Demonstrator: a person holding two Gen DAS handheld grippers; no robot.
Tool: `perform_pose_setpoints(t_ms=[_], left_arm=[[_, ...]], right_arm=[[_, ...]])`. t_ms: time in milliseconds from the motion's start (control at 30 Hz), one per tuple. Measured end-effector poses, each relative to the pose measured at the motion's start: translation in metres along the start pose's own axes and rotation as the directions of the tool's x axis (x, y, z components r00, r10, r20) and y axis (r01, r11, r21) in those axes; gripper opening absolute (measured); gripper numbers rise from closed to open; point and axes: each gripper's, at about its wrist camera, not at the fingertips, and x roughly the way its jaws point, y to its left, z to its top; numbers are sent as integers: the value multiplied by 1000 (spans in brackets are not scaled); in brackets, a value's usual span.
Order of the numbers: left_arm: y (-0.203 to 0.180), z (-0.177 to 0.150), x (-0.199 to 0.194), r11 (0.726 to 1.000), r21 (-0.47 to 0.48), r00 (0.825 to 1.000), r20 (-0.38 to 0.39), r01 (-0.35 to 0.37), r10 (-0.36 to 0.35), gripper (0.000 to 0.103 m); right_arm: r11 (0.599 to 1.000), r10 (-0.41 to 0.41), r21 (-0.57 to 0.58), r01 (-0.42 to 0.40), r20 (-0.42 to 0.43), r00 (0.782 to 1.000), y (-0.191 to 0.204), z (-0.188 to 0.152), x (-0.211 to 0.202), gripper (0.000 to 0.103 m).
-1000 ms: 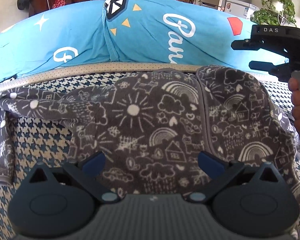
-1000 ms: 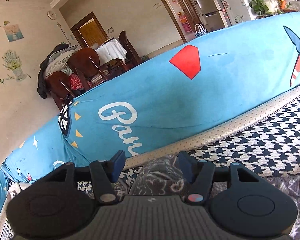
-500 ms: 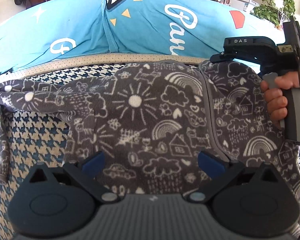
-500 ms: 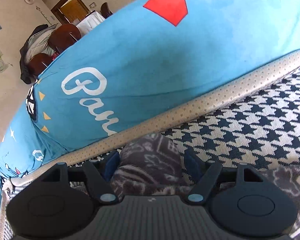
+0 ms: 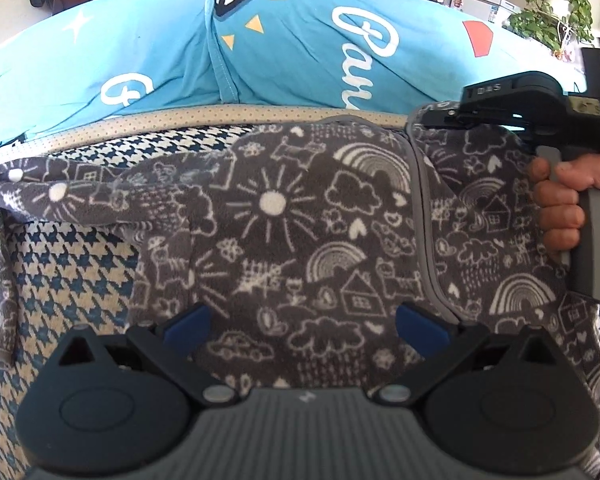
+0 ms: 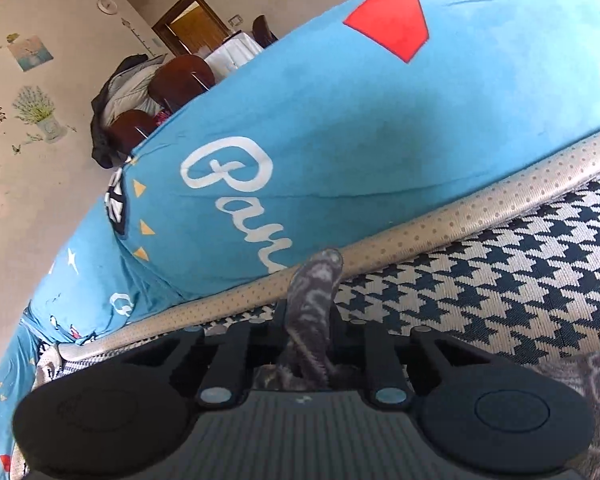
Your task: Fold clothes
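Note:
A grey fleece garment [image 5: 300,220] with white doodles of suns, rainbows and houses lies spread on the houndstooth seat. My left gripper [image 5: 304,328] hovers over its near edge, open, the blue pads [image 5: 188,328] wide apart with only flat fabric below them. At the garment's far right corner a person's hand [image 5: 560,208] holds my right gripper [image 5: 436,118]. In the right wrist view the right gripper [image 6: 308,320] has its jaws closing on a pinched fold of the grey fabric [image 6: 314,292], which sticks up between the fingers.
A blue cushion [image 5: 300,40] with white lettering rises right behind the garment, edged by a beige dotted trim [image 5: 180,120]. Houndstooth cover [image 6: 500,272] stretches to the right. Chairs [image 6: 180,80] and a potted plant [image 5: 556,28] stand farther back.
The right gripper came down onto the garment's far right corner and its jaws went from wide apart to pinched on a fold. The left gripper stayed put.

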Motion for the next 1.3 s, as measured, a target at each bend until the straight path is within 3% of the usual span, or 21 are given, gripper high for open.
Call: perform_pose_setpoints(t_ms=[267, 433, 533, 733, 900, 1033, 1167, 1300], left_arm=[[16, 15, -21, 997, -57, 994, 92, -56, 61, 103], [30, 22, -31, 990, -117, 988, 128, -77, 92, 103], [36, 25, -36, 986, -140, 983, 148, -90, 111, 103], [38, 27, -44, 980, -158, 967, 204, -120, 151, 103], [27, 22, -37, 985, -117, 972, 178, -130, 150, 103], [26, 21, -33, 984, -119, 976, 157, -131, 149, 103], [29, 21, -32, 983, -138, 980, 141, -118, 138, 103], [29, 20, -31, 984, -138, 983, 130, -112, 130, 103]], right_arm=[[984, 84, -159, -76, 43, 996, 41, -22, -57, 16], [942, 92, -326, -85, 8, 996, 70, -58, -85, 16], [903, 98, -417, -104, -35, 995, 85, -87, -101, 16], [809, 29, -573, -128, -179, 983, 111, -151, -103, 17], [715, -45, -685, -140, -244, 969, 121, -183, -100, 25], [767, 40, -608, -206, -274, 961, 116, -168, -111, 35], [807, 149, -534, -252, -228, 962, 110, -152, -126, 51], [850, 197, -456, -262, -187, 963, 102, -140, -131, 53]])
